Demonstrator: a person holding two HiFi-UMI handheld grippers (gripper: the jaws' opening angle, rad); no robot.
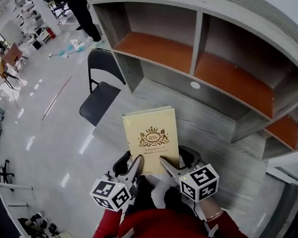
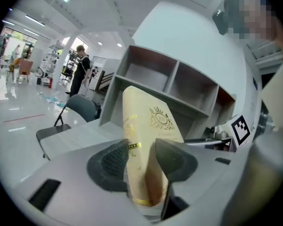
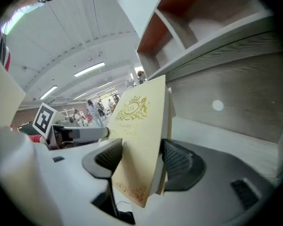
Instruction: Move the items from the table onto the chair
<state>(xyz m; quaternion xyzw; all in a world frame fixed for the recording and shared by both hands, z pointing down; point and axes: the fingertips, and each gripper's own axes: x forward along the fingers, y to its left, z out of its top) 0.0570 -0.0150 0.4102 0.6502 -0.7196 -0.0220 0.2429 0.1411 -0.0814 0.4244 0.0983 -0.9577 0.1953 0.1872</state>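
A cream hardback book (image 1: 151, 138) with a gold crest is held up above the grey table (image 1: 208, 118), cover facing me. My left gripper (image 1: 137, 163) is shut on its lower left edge, and my right gripper (image 1: 165, 164) is shut on its lower right edge. In the left gripper view the book (image 2: 148, 140) stands between the ribbed pads (image 2: 114, 161) of that gripper (image 2: 140, 161). The right gripper view shows the book (image 3: 137, 140) pinched by that gripper (image 3: 140, 161), pads (image 3: 175, 160) on both covers. A black chair (image 1: 100, 90) stands at the table's far left end.
A grey shelf unit with orange boards (image 1: 198, 53) stands on the table's far side. A person in black (image 1: 82, 6) stands far off on the glossy floor (image 1: 35, 113). Office chairs and clutter line the left edge of the head view.
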